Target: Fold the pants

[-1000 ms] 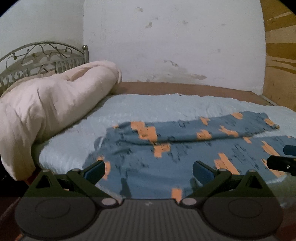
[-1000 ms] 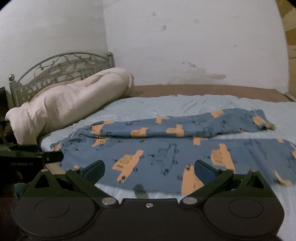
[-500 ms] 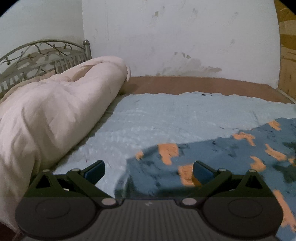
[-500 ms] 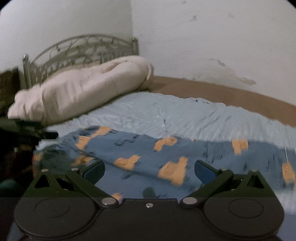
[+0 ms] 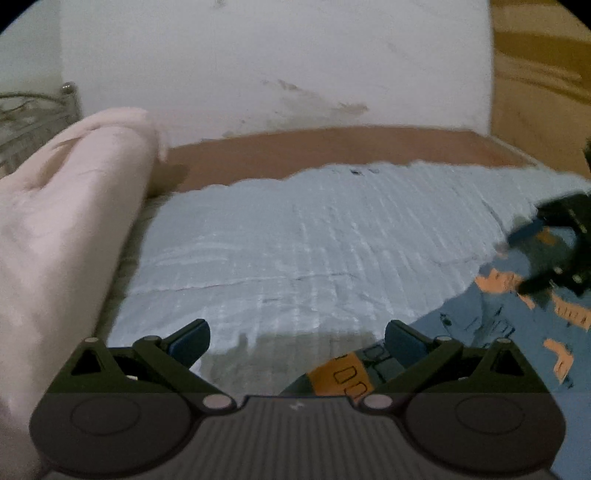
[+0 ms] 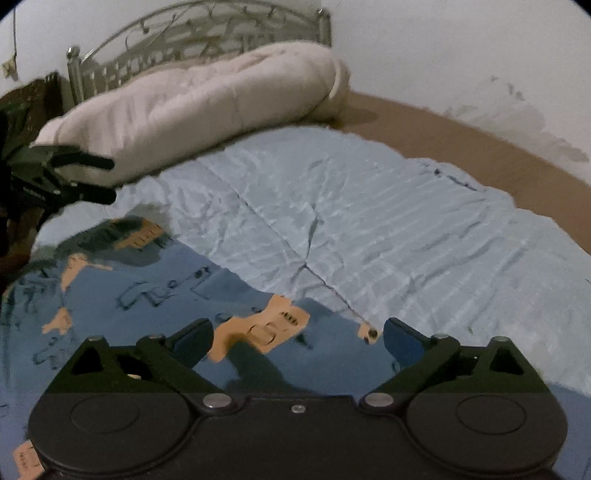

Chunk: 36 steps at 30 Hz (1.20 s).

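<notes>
White, stained wall backs a bed (image 6: 424, 236) covered by a pale blue sheet, with a rolled pink quilt (image 6: 192, 99) along the metal headboard (image 6: 207, 33) in the upper left of the right wrist view. The pants (image 6: 140, 291), blue with orange prints, lie flat on the sheet in the lower left of that view and at the lower right of the left wrist view.

Your right gripper (image 6: 297, 341) hangs just over the pants' edge, pointing steeply down; its jaws are wide but starting to close, with cloth lying below them and nothing pinched yet. Your left gripper (image 5: 295, 341) is spread wide and holds nothing; a corner of the pants shows under its right finger (image 5: 404, 338), while its left finger sits over bare sheet.

You look to be setting up the first grasp at one end of the pants. To do it well, bring each gripper down until the lower finger slides under the hem, and take only the pants, not the sheet beneath. Shift your left gripper toward the right of its frame so the corner sits centred between the fingers before you close. Pinch both corners at matching points so the fold comes over square.

Both views are blurred, so I cannot tell whether either gripper touches the cloth.
</notes>
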Each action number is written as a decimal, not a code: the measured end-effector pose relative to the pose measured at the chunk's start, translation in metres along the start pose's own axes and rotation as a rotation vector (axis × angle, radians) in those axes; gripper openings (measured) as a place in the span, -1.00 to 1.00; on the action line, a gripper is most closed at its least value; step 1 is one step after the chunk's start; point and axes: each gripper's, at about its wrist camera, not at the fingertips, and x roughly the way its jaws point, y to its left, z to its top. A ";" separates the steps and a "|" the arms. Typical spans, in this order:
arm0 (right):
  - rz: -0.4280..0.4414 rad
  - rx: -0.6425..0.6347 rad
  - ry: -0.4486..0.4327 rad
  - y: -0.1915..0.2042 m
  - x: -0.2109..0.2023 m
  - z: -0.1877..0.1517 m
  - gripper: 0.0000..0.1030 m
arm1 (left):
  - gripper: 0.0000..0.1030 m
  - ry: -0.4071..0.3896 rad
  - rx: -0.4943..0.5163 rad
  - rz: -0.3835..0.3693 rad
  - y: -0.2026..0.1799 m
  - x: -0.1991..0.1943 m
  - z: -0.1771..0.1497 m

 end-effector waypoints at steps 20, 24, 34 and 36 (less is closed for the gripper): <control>0.087 -0.072 0.133 -0.009 0.047 0.021 -0.44 | -0.17 0.283 0.034 -0.160 0.008 0.045 -0.010; 0.072 -0.113 0.144 0.000 0.045 0.019 -0.84 | -0.94 0.291 0.014 -0.156 0.004 0.041 -0.009; -0.057 -0.187 0.004 0.020 0.024 0.040 -0.99 | -1.00 0.109 -0.065 0.011 0.011 0.004 0.008; -0.106 -0.200 -0.044 0.023 0.022 0.046 -0.99 | -1.00 0.076 -0.099 0.060 0.016 0.003 0.009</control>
